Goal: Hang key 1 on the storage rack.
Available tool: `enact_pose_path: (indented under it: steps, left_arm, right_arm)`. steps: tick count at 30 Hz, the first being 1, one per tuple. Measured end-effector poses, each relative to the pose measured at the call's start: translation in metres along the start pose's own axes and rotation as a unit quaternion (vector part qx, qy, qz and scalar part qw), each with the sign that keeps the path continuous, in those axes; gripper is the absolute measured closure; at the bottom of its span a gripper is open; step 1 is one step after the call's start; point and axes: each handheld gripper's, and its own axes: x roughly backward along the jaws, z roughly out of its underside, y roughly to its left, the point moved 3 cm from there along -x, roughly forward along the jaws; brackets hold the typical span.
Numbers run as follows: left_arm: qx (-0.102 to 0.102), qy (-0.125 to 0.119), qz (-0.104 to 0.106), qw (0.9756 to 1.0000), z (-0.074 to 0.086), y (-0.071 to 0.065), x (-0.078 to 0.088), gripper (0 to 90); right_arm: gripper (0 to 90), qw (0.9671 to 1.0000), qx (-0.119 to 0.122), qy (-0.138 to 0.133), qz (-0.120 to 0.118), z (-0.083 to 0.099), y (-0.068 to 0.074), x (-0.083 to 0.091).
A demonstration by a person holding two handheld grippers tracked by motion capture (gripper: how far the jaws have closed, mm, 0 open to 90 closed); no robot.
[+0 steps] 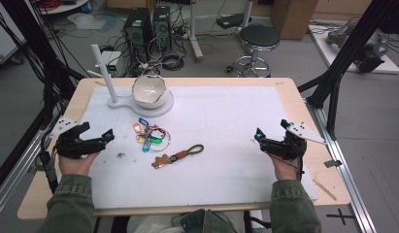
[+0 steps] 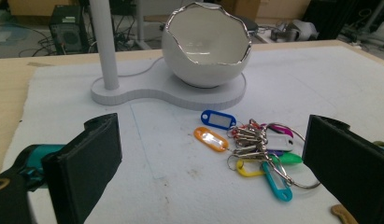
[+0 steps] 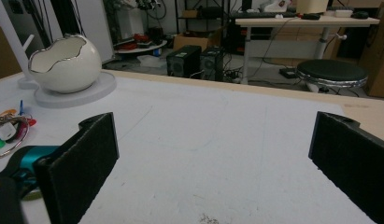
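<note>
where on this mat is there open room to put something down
The mat's middle and right are bare, from the leather key fob across to the right gripper. It is crowded at left: eggshell bowl on its stand, with the key bunch before it.

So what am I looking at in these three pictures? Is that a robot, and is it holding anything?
No robot here: a person sits at a table and holds a tool in each hand. The left hand-held gripper and the right hand-held gripper each have two black jaws that pinch like tongs.

The high view comes from a fixed camera above the person, looking down on the table. The other two come from small cameras riding on each gripper, looking out between its own jaws.

On the white mat stand a white egg-shaped bowl on a white base with an upright post, a bunch of keys with coloured tags and a brown strap keychain.

Nothing is held: both grippers stand open and apart from everything, the left one facing the keys.
</note>
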Motion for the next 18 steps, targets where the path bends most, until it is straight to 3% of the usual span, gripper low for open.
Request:
enact_pose_path:
  steps: [8, 18]
  left_arm:
    - [-0.016, 0.019, 0.032, 0.9992, -0.005, -0.02, -0.008, 5.3]
    - [-0.018, 0.03, 0.047, 0.9983, -0.006, -0.031, -0.014, 5.3]
  right_arm:
    - [0.4, 1.0, 0.002, 0.0, -0.001, 0.0, 0.0, 0.0]
    - [0.4, 1.0, 0.001, 0.0, -0.002, 0.0, 0.0, 0.0]
